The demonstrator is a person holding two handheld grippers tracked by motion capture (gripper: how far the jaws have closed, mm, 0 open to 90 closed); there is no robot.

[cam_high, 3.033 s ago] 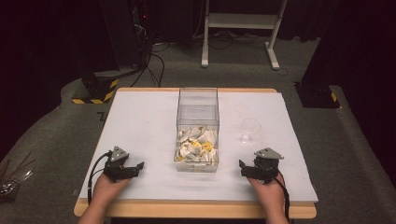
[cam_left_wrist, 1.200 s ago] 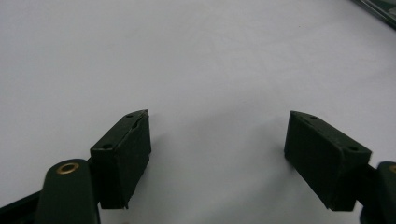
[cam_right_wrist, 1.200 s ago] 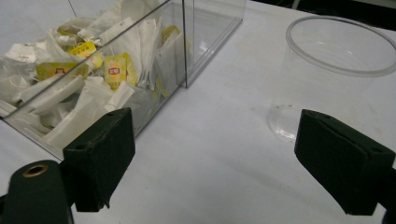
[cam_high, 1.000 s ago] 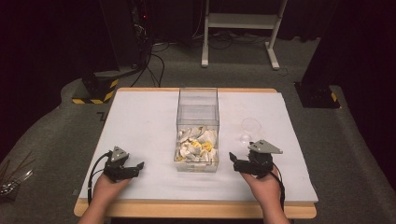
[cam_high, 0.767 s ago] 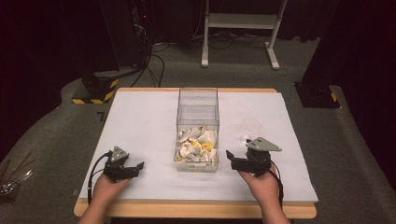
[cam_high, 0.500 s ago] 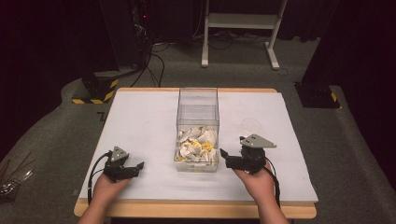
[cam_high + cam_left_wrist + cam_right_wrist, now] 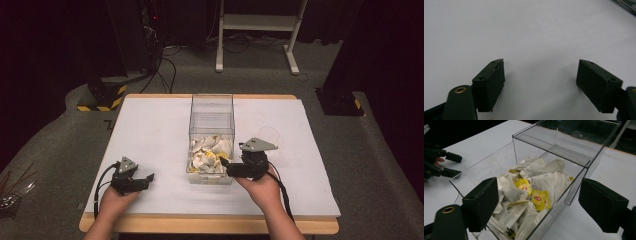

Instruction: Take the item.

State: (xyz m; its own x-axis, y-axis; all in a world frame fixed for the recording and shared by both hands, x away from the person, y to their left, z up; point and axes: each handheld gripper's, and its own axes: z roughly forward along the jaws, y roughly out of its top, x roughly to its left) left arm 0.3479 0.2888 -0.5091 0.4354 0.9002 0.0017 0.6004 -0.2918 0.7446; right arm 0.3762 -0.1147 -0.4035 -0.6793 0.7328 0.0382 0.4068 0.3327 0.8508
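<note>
Looks like you're on the reach-in step: your right gripper [image 7: 226, 166], jaws spread wide, hangs at the clear box [image 7: 211, 107] of tea bags [image 7: 540, 198] mid-table, so next dip in and pinch one, while your left gripper [image 7: 148, 179] rests spread on the white tabletop [image 7: 150, 130].

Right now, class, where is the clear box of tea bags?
In the high view the clear box stands mid-table on the white surface, its tea bags heaped at the near end, just left of the right tongs.
</note>
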